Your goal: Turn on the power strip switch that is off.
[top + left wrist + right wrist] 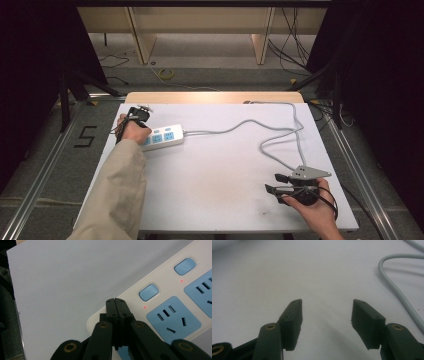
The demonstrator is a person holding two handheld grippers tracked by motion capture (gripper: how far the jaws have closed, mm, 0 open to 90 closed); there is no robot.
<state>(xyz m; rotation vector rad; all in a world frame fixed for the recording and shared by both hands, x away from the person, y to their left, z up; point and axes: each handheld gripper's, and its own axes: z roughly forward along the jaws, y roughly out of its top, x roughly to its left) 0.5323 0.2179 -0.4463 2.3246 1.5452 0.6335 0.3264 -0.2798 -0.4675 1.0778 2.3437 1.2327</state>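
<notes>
A white power strip (162, 137) with blue sockets lies at the left of the white table. In the left gripper view the power strip (160, 297) shows blue switch buttons (148, 292) with small red lights beside them. My left gripper (115, 300) is shut with nothing between its jaws; its tip hovers over the strip's end corner, near the closest button. In the high view my left gripper (136, 116) sits at the strip's left end. My right gripper (326, 312) stands open over bare table, and my right gripper (272, 183) rests near the front right.
The strip's grey cable (265, 132) snakes across the table to the back right edge and loops close to my right gripper; the cable (398, 290) passes right of its jaws. The white table top (220, 170) ends near both hands. Floor cables and wooden furniture lie beyond.
</notes>
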